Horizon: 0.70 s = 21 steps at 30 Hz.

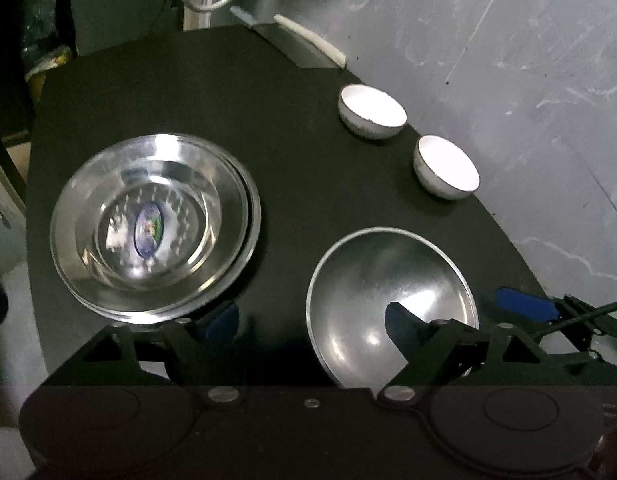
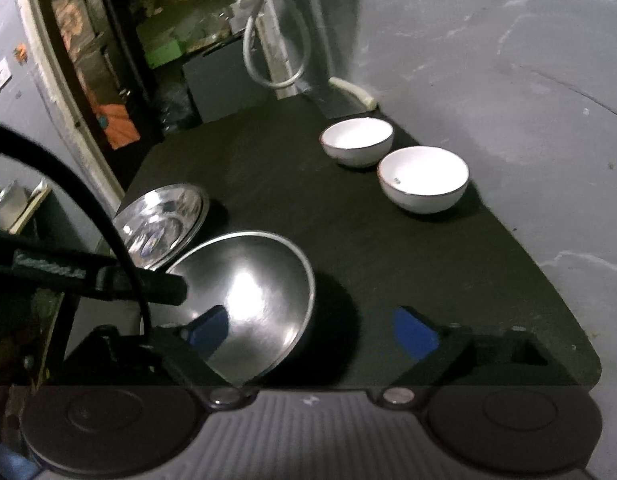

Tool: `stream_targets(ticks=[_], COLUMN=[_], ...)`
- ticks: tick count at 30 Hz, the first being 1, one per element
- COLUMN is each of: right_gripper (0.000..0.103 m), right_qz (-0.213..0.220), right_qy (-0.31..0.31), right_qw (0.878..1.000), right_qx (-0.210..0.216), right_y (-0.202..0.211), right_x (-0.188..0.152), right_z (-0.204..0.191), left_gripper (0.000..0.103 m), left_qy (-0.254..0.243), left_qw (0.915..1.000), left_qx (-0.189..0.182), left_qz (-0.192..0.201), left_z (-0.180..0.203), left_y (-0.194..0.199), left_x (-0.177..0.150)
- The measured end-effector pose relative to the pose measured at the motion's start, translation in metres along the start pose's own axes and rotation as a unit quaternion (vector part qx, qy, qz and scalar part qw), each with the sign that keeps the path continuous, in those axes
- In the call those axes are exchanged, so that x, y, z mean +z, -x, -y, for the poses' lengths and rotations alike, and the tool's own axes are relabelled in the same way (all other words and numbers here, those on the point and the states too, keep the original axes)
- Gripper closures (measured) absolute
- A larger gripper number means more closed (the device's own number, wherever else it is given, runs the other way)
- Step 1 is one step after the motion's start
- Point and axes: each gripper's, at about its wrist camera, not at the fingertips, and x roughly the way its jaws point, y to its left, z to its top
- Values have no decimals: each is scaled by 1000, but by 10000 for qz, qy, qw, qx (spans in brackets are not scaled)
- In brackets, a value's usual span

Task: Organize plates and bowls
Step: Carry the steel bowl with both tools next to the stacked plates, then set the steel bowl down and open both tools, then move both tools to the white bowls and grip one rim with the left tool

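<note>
**Steel bowl straddled by the spread right gripper**

Steel is seen in two places on the black table (image 1: 292, 128). A tilted steel bowl (image 2: 248, 300) is straddled by the right gripper (image 2: 312, 332): its left blue pad lies over the bowl's inside, its right pad outside the rim, over the table. The jaws are spread wide, and no squeeze on the rim can be made out.

In the left wrist view the same steel bowl (image 1: 392, 296) is seen ahead and to the right of the left gripper (image 1: 312, 320), whose right finger is reaching over the bowl's interior. The left gripper's fingers are also spread, and nothing is pinched between them. Just ahead of its left finger a stack of steel plates (image 1: 152, 224) is found, flat on the table, with an oval sticker at the centre of the top one.

Further ahead and to the right, near the table's edge by the grey wall (image 1: 508, 80), two white bowls are set upright and side by side: the far white bowl (image 1: 370, 110) and the near white bowl (image 1: 446, 166), close but apart.
</note>
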Motion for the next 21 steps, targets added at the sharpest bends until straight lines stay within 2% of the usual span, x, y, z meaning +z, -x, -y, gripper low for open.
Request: stream_targets(ticks=[2,6,10,14,21], right_gripper=[0,0,0,0,0], right_qz=[122,285,422,450,622], right_qy=[-124,-383,-724,-924,-1080], right_qw=[9998,9987,9958,9933,9901], right_qx=[0,-175,-368,-522,-651], right_y=[1,0,-2,-8,-21], right_x=[1,2,0,-2,7], right_z=[4,13,25,37,55], left_gripper=[2,1,1,1,1], left_qy=[-1,235,584,772,233], left_qw=[9998,9983,9967,9959,9996], left_qx=[147,328,426,374,39], left_qz=[141,421,368,289,176], left_z=[0,-1,-3,1,40], left_y=[4,5,-8,-22,-54], left_x=[4,16,36,54,94])
